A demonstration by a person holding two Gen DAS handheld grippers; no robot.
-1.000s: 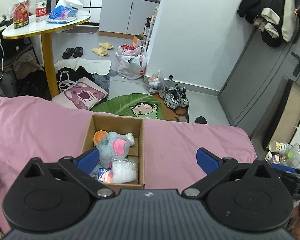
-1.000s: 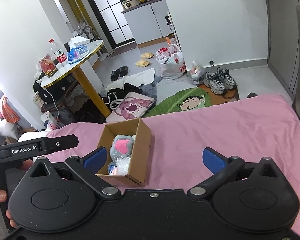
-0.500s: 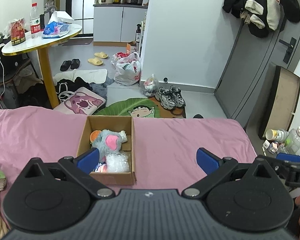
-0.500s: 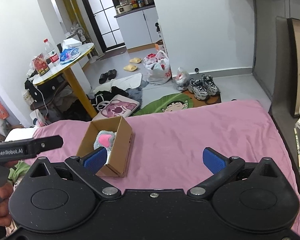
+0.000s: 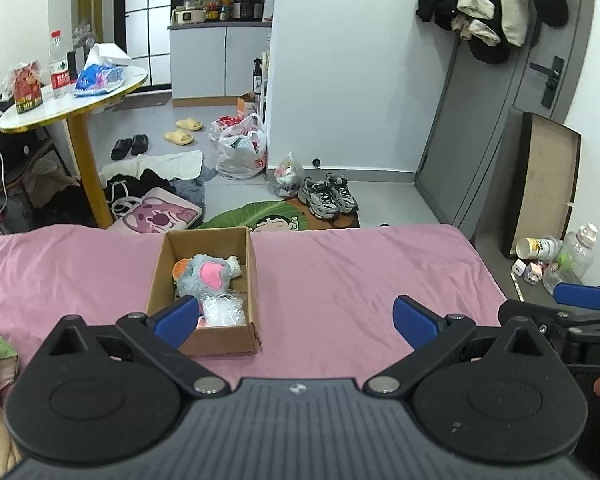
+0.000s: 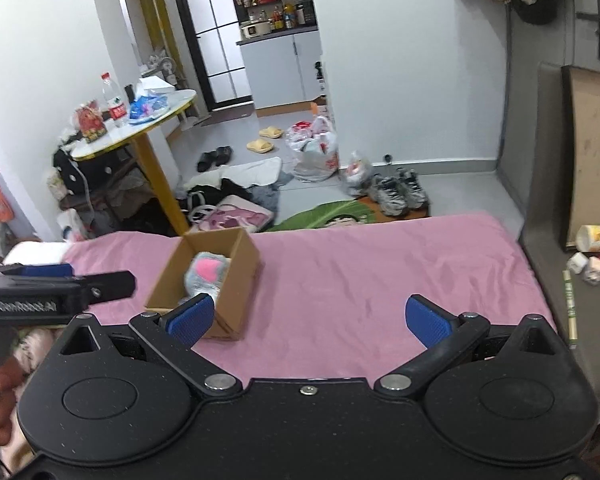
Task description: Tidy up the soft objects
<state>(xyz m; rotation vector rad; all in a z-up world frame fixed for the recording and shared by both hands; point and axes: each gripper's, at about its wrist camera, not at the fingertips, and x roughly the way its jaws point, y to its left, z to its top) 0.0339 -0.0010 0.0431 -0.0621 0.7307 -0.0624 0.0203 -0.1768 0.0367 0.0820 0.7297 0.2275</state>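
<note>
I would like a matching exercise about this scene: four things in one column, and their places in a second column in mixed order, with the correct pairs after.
Things:
1. grey plush toy
2. cardboard box
3. grey sneakers
4. water bottle

Places:
A. on the round table
B. on the pink bed cover
C. inside the cardboard box
D. on the floor, near the wall

Pairs: 1-C, 2-B, 3-D, 4-A
</note>
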